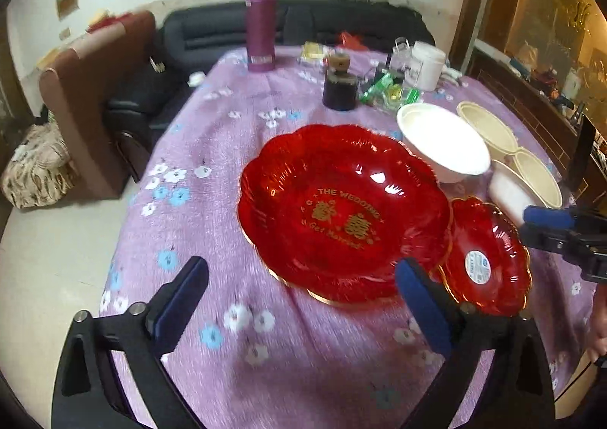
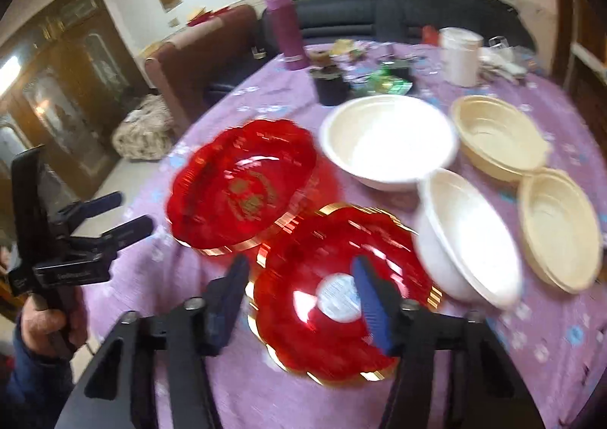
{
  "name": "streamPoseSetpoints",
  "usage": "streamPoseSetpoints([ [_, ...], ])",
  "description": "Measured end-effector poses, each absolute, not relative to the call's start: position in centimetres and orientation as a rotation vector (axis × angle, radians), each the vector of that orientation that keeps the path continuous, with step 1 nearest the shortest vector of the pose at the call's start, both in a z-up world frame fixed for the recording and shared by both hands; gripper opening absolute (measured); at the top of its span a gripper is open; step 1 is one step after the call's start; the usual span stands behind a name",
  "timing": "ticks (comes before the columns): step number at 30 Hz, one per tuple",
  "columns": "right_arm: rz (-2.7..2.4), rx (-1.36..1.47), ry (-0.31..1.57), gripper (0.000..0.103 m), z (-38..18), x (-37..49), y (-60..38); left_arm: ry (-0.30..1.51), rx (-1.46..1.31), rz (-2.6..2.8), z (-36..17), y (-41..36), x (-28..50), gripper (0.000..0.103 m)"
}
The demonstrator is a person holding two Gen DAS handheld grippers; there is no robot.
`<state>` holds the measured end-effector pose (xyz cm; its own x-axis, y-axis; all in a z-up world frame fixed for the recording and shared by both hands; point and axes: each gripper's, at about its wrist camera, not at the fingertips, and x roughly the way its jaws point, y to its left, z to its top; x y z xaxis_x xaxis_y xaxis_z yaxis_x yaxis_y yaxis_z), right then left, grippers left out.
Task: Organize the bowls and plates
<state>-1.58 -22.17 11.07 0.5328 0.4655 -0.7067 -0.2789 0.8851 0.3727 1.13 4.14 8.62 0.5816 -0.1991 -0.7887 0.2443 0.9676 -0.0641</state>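
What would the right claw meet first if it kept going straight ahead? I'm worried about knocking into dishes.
Most likely the small red plate: it lies directly ahead of the right claw, between its open fingers. Blur makes the depth uncertain; the white bowl sits just right of that line.

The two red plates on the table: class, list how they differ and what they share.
The large red plate is clearly wider than the small red plate. The large one carries gold lettering in its middle; the small one carries a round white sticker. Both are translucent red with scalloped gold rims.
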Motion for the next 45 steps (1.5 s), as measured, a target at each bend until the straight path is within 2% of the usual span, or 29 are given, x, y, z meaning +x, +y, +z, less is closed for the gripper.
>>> streamPoseSetpoints([
  [1,0.449,0.238,0.923,0.053,11.1,-0.7,-21.7,0.922,0.035,-0.263,8.5,4.4,2.0,0.082],
  [3,0.455,0.27,0.931,0.049,10.8,0.9,-21.0,0.963,0.001,-0.277,8.0,4.7,3.7,0.073],
  [6,0.419,0.252,0.96,0.038,10.2,3.5,-20.1,0.976,-0.037,-0.268,7.2,5.3,5.6,0.072],
  [8,0.398,0.246,0.976,0.037,9.8,4.8,-19.9,0.995,-0.053,-0.27,6.6,5.6,6.7,0.072],
  [10,0.389,0.25,0.989,0.032,9.1,6.0,-19.8,1.008,-0.094,-0.28,6.0,6.1,7.7,0.065],
  [14,0.383,0.27,1.013,0.025,7.8,7.4,-19.9,1.016,-0.109,-0.288,5.4,6.3,8.7,0.059],
  [18,0.369,0.258,1.021,0.025,6.8,8.5,-19.3,1.026,-0.106,-0.271,4.9,6.5,9.7,0.044],
  [20,0.365,0.258,1.024,0.025,6.4,8.8,-19.1,1.035,-0.118,-0.274,4.4,6.7,10.1,0.04],
  [24,0.362,0.239,1.027,0.016,5.5,9.0,-18.2,1.049,-0.115,-0.262,3.5,6.8,10.3,0.033],
  [27,0.367,0.243,1.013,0.012,5.2,9.1,-17.9,1.042,-0.112,-0.257,3.5,6.7,9.9,0.032],
  [45,0.468,0.249,0.994,0.012,6.2,4.1,-16.1,0.983,-0.084,-0.2,5.4,9.3,0.5,0.036],
])
